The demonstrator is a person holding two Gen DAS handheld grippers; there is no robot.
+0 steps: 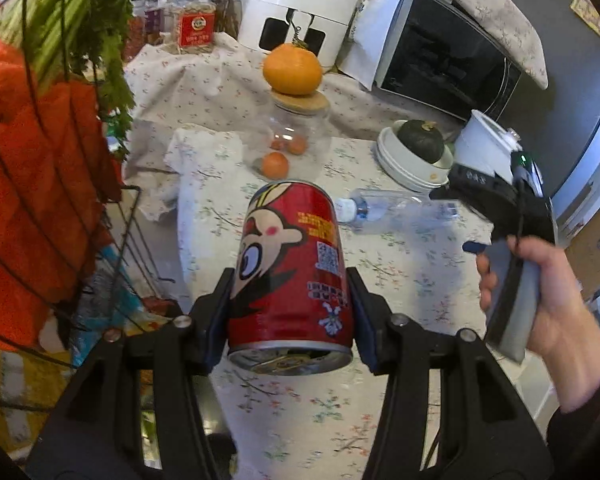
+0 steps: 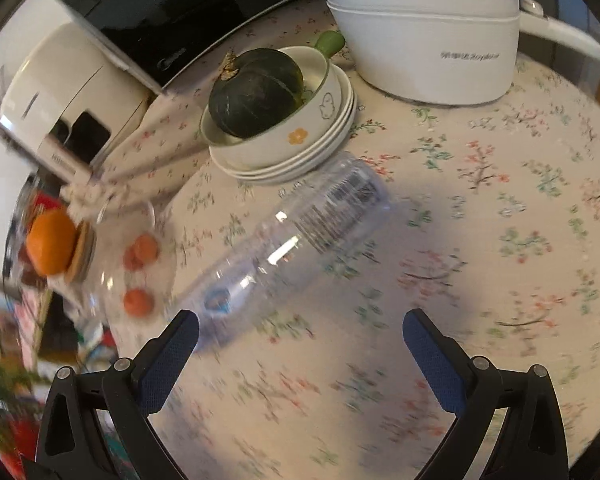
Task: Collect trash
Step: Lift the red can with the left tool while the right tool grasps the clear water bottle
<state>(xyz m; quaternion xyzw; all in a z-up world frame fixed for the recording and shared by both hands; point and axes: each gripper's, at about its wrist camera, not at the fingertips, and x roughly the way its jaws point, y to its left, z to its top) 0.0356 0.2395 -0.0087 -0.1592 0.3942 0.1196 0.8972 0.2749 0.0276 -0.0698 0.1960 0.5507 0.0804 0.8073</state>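
Observation:
My left gripper point(image 1: 290, 286) is shut on a red drink can point(image 1: 290, 268) with a cartoon face, held lying along the fingers above the floral tablecloth. A clear empty plastic bottle point(image 1: 388, 209) lies on its side on the cloth beyond the can. In the right wrist view the bottle point(image 2: 296, 236) lies just ahead of my right gripper point(image 2: 300, 330), which is open and empty above the cloth. The right gripper point(image 1: 474, 224) also shows in the left wrist view, held in a hand at the right.
A glass jar point(image 1: 296, 140) with an orange on its lid stands behind the can. A stack of bowls point(image 2: 288, 148) holds a dark green squash. A white pot point(image 2: 428, 36), microwave point(image 1: 440, 56) and white appliance point(image 1: 300, 4) stand behind. A wire basket point(image 1: 40, 160) with orange bags hangs left.

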